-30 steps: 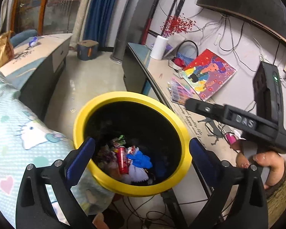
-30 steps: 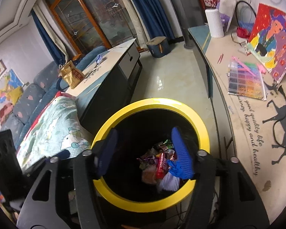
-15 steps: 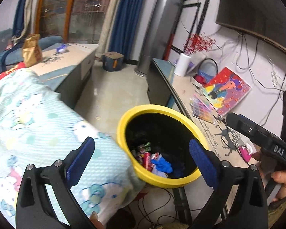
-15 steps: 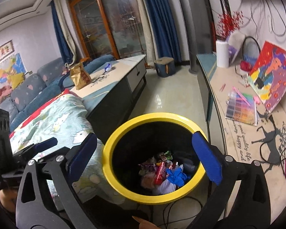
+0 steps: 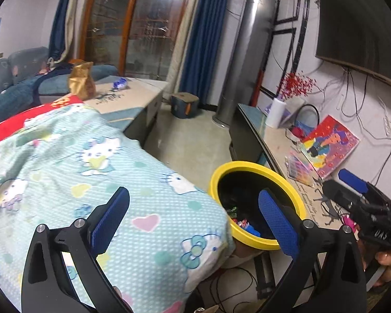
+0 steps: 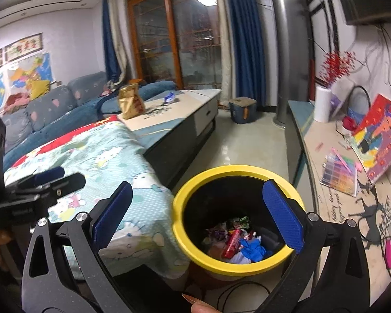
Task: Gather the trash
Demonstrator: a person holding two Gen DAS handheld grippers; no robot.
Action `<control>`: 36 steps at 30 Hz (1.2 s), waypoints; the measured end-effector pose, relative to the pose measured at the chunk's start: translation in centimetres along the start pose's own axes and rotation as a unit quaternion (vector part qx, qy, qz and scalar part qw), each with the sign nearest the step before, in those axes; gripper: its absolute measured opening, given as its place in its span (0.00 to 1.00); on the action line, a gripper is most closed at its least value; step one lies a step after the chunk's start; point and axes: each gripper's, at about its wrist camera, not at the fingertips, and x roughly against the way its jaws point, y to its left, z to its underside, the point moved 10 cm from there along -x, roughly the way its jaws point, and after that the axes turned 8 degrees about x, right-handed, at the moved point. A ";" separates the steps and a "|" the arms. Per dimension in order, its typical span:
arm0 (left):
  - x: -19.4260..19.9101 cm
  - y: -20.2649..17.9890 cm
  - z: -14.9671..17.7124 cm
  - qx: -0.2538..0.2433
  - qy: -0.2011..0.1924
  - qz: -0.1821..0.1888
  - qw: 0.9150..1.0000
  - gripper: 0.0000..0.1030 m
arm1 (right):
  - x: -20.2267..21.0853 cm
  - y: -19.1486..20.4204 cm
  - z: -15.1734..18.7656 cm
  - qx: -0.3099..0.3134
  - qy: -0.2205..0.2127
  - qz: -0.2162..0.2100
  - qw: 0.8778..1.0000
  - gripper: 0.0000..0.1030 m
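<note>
A yellow-rimmed black trash bin (image 6: pixel 237 168) stands on the floor with wrappers and a blue glove (image 6: pixel 252 246) inside; it also shows in the left wrist view (image 5: pixel 258 164). My left gripper (image 5: pixel 193 216) is open and empty above the Hello Kitty blanket (image 5: pixel 104 161), left of the bin. My right gripper (image 6: pixel 198 211) is open and empty, above the bin's near left side. On the coffee table lie a gold snack bag (image 6: pixel 130 101) and a blue wrapper (image 6: pixel 169 96).
A coffee table (image 6: pixel 185 112) stands beyond the blanket, a sofa (image 6: pixel 65 107) at the left. A long side counter (image 6: pixel 333 161) at the right holds a painting, a colour set and a paper roll. Cables lie on the floor under the bin.
Both grippers have pulled up and back from the bin, the left one swinging left over the blanket. The right gripper's jaws have opened wide.
</note>
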 end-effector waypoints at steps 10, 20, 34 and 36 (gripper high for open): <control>5.8 1.9 -0.9 -0.019 -0.090 -0.048 0.995 0.94 | 2.5 2.6 -0.5 0.018 -0.050 0.039 0.998 0.90; 10.0 2.6 0.0 -0.041 -0.134 -0.064 0.988 0.94 | 5.6 5.4 -2.0 0.061 -0.146 0.076 0.984 0.90; 10.9 3.8 0.3 -0.022 -0.137 -0.061 0.988 0.94 | 5.8 5.6 -1.8 0.068 -0.147 0.076 0.984 0.90; 11.0 3.7 0.4 -0.021 -0.138 -0.061 0.988 0.94 | 5.7 5.6 -1.8 0.067 -0.145 0.076 0.984 0.90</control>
